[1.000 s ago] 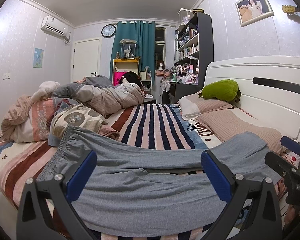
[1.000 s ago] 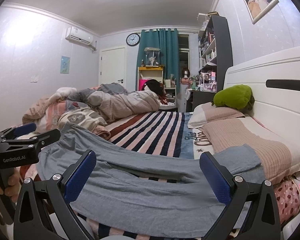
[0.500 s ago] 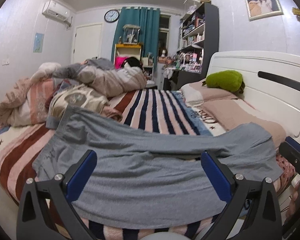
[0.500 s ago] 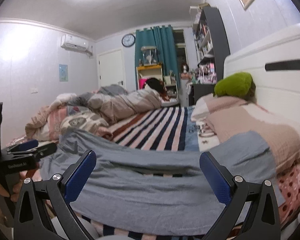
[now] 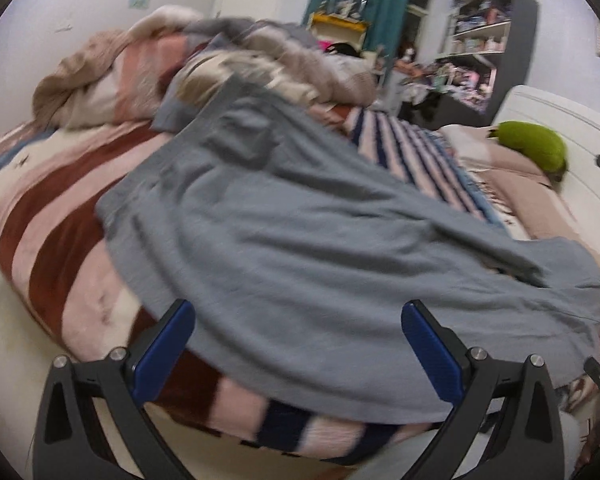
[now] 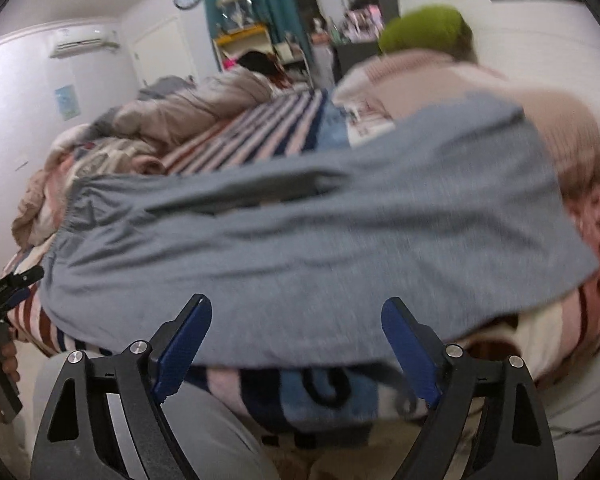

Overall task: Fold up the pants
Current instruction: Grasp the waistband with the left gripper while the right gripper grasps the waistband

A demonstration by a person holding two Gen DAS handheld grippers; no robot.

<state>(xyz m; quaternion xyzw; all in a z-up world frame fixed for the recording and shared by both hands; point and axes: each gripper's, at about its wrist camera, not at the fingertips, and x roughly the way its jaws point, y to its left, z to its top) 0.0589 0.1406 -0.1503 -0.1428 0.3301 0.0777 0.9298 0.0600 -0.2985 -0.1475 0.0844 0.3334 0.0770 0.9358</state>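
Where the left wrist view looks down at the bed, the gray pants lie spread flat on the striped blanket, long way running from the waistband at the upper left down to the leg ends at the lower right, and the left gripper has its blue fingers wide apart at the near edge of the cloth, pinching nothing. In the right wrist view the pants stretch sideways, waistband at the left and leg ends at the right by the pillow, while the right gripper is closing with its fingers apart over the near edge, not yet pressing on it.
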